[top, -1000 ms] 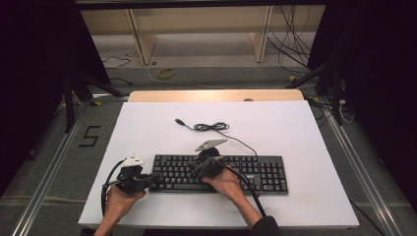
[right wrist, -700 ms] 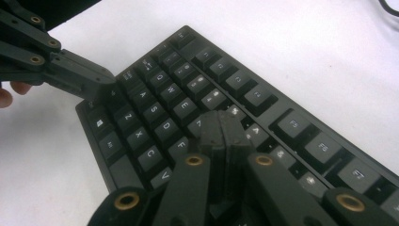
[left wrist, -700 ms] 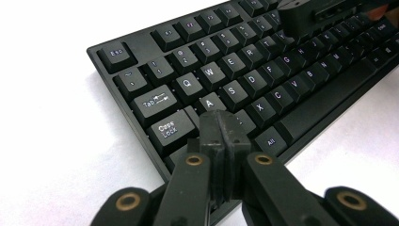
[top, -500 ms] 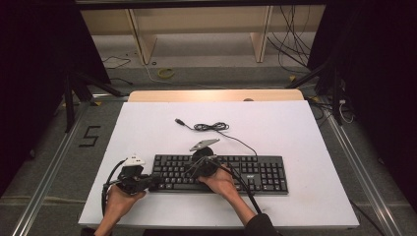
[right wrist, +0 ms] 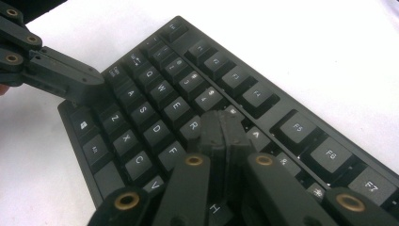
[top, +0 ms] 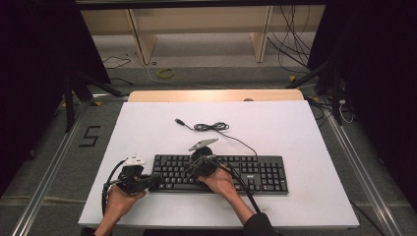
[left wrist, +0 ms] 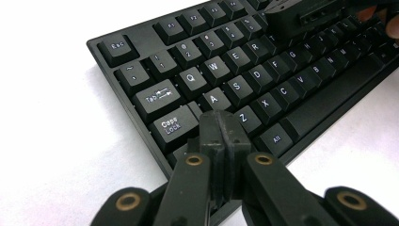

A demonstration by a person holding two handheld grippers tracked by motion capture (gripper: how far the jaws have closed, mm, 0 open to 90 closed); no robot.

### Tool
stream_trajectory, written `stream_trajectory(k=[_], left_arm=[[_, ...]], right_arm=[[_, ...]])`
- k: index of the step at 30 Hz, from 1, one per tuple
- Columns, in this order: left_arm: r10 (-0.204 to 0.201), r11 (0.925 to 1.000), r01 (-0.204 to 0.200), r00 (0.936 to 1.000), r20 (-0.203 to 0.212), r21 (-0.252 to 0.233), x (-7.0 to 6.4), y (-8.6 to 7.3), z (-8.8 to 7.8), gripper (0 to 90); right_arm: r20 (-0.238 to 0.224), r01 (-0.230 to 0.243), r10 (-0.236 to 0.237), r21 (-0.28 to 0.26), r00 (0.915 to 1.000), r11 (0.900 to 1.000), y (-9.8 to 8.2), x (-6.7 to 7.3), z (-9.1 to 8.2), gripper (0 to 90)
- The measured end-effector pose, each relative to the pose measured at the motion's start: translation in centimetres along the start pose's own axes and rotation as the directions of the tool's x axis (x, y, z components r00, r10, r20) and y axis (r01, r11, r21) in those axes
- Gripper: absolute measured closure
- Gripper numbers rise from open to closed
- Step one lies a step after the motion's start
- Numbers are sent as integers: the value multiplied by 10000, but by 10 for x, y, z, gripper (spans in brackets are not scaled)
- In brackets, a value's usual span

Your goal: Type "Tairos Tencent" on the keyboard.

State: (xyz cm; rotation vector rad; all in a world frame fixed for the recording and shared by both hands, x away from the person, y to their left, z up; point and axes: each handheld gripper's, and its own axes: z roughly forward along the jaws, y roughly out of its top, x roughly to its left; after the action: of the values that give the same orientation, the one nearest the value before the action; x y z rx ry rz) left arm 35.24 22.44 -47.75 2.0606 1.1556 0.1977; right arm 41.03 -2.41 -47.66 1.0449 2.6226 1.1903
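Item: black full-size wired keyboard (top: 221,173), which lay flat near the front edge of the white table (top: 295,128), its thin cable (top: 216,129) trailing loosely toward the far side. Left gripper (left wrist: 221,136) had its jaws pressed together on nothing, tips poised at the keyboard's left end over the Shift and Z keys; right gripper (right wrist: 222,134) was likewise clenched empty, tips above the T and G keys. Handling, as judged: rigid, light plastic body with smooth edges and springy, easily dislodged keycaps, best pressed key by key with closed tips or gripped by the frame's ends, never lifted by the cable.
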Motion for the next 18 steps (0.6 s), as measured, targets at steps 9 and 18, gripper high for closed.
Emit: stream_trajectory(k=[9,18], left_arm=[[19,9999,-18,10000,-20,112,-1,0,2,890],[89,9999,-88,9999,-103,99,-2,-1,3,891]], right_arm=[[-28,-4,4,40,10000,10000,0,1,0,900],[25,11,-11,260,10000,9997,-1,2,3,900]])
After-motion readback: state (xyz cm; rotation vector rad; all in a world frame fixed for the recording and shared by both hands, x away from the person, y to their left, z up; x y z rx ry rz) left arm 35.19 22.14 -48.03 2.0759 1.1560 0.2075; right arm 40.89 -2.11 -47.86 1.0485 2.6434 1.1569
